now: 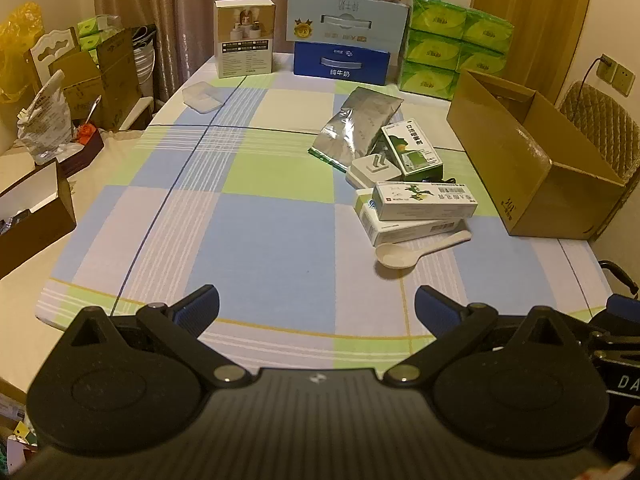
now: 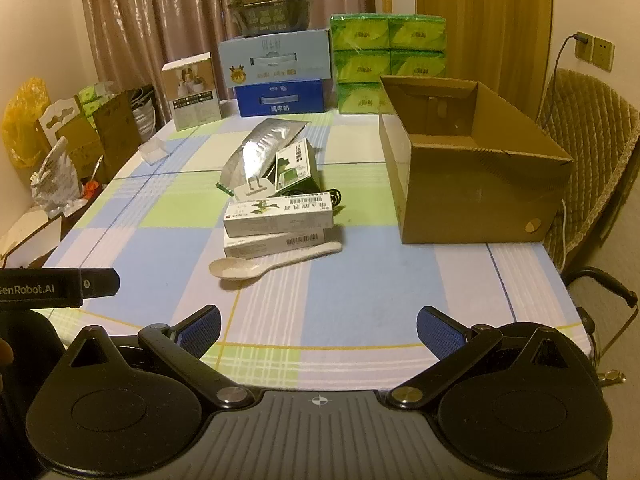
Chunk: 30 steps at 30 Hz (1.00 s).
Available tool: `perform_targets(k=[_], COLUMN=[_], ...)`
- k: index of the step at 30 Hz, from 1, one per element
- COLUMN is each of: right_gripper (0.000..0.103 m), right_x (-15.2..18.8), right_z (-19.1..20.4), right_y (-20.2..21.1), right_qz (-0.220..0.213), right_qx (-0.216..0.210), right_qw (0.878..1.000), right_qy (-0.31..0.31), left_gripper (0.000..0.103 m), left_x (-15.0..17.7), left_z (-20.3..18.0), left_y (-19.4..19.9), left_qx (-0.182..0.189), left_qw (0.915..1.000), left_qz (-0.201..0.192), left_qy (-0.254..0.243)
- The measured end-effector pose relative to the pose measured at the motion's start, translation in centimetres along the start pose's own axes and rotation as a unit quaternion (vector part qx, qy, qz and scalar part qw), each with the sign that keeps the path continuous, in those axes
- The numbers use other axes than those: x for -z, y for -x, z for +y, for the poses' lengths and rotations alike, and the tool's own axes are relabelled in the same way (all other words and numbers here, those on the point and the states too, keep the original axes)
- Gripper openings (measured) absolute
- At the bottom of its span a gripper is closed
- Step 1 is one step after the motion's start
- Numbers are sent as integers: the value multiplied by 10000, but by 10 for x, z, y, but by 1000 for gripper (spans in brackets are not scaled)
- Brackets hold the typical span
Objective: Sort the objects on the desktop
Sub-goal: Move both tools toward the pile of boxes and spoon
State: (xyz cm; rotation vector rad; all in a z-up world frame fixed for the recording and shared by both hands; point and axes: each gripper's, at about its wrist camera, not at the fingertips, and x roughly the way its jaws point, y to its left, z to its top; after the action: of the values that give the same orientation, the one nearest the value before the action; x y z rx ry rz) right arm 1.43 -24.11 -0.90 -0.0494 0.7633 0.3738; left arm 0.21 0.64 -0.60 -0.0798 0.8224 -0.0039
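Both grippers hover released over the checked surface (image 1: 260, 216).
Left gripper (image 1: 317, 308) and right gripper (image 2: 319, 330) hold nothing; the spoon (image 2: 256, 266) perhaps touches the stacked boxes (image 2: 280, 220).

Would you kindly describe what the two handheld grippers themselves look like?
Both match: the left gripper and right gripper have matte black ribbed bodies, rounded black side housings, silver pivot screws and blue textured pads. Seen from the right wrist, the left unit bears white lettering.
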Motion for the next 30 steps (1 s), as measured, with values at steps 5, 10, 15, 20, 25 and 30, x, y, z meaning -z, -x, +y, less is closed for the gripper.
perform_targets(k=[5,10,15,20,25,30], right_gripper=[101,101,101,101,101,101], right_x=[-1,0,-2,-6,-11,-19], right_z=[-2,-3,-7,-13,-17,-14], right_y=[-1,-1,-3,-9,-18,-29], right_qz=[37,40,36,8,11,1], right_qx=[6,13,45,109,71,-44], right_qw=[10000,10000,10000,9999,10000,9999], right_qy=[-20,-32,-51,-73,-47,139], left_gripper=[102,102,102,102,102,102], left_x=[-1,-1,-7,-14,-24,-32], left_z=[-3,-6,-3,-7,-9,-7], left_y=[-1,-2,-4,-5,-19,-35], left_qx=[60,202,423,525,670,810], left_qw=[10000,9997,9989,9946,9898,9860], left_qz=[-12,-31,-96,-327,-241,-160], left_qy=[-46,-110,-167,-839,-1233,-1448])
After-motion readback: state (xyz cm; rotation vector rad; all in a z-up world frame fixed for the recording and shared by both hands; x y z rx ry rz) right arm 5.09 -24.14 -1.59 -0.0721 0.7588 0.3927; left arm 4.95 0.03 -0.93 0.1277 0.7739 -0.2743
